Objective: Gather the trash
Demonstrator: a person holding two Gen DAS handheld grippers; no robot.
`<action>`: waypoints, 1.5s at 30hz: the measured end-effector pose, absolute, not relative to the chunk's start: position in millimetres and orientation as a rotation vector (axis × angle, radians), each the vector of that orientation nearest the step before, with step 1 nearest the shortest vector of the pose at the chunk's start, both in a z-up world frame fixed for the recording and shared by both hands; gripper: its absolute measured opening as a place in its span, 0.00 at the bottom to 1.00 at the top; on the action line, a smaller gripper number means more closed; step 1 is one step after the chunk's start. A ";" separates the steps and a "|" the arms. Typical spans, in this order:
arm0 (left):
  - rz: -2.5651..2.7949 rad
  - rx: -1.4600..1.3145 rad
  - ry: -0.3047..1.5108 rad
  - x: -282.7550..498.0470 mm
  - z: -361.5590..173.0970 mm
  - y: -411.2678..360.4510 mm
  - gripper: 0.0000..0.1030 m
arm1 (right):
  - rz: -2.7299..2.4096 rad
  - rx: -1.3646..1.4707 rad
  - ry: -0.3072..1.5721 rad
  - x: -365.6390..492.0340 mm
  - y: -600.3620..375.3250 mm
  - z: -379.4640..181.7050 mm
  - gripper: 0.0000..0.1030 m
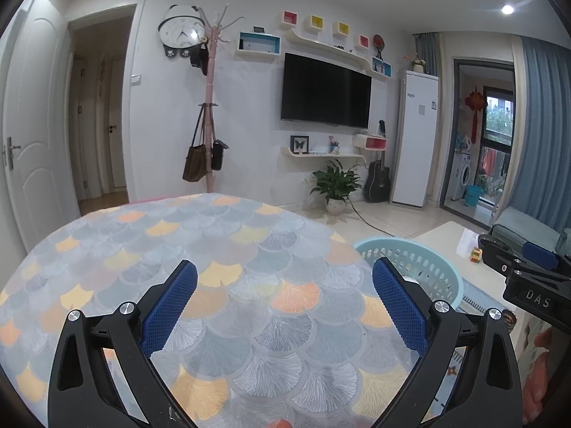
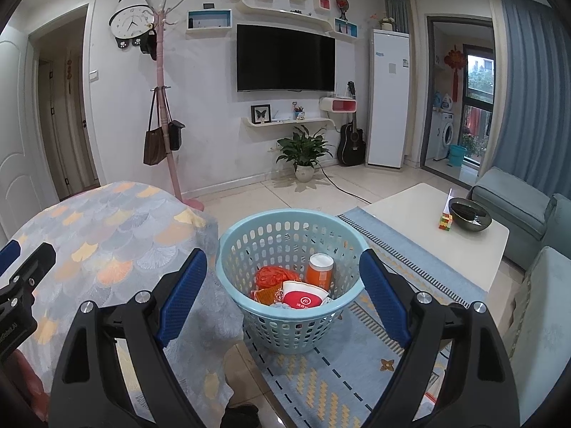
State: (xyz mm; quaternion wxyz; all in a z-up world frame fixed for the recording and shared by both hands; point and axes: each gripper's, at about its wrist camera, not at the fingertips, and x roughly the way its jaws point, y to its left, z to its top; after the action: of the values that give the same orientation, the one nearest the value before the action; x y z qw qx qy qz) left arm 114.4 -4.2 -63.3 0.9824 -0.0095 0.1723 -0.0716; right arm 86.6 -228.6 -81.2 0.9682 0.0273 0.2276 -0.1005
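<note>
Pale-blue perforated basket holds orange trash; both grippers gape empty.

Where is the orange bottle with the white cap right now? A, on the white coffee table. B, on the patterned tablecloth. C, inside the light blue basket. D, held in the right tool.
C: the orange bottle stands inside the light blue basket beside the red and white trash, while the right tool hangs open and empty.
</note>
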 end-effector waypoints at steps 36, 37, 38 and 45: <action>-0.114 0.004 0.337 108.1 -59.3 -8.1 0.93 | -0.208 0.026 0.442 90.1 -227.4 -84.8 0.80; -0.112 -0.002 0.339 109.1 -59.4 -6.2 0.93 | -0.206 0.025 0.443 90.9 -226.9 -84.9 0.80; -0.109 -0.006 0.338 109.3 -59.0 -5.4 0.93 | -0.205 0.023 0.444 91.6 -226.3 -85.1 0.80; -0.103 0.001 0.325 108.6 -58.0 -5.7 0.93 | -0.199 0.014 0.446 93.3 -223.5 -85.6 0.80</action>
State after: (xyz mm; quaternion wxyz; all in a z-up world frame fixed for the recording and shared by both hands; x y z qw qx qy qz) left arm 108.6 -5.7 -58.0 0.9855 0.0005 0.1618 -0.0511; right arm 93.3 -223.5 -85.6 0.9704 0.0067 0.2206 -0.0985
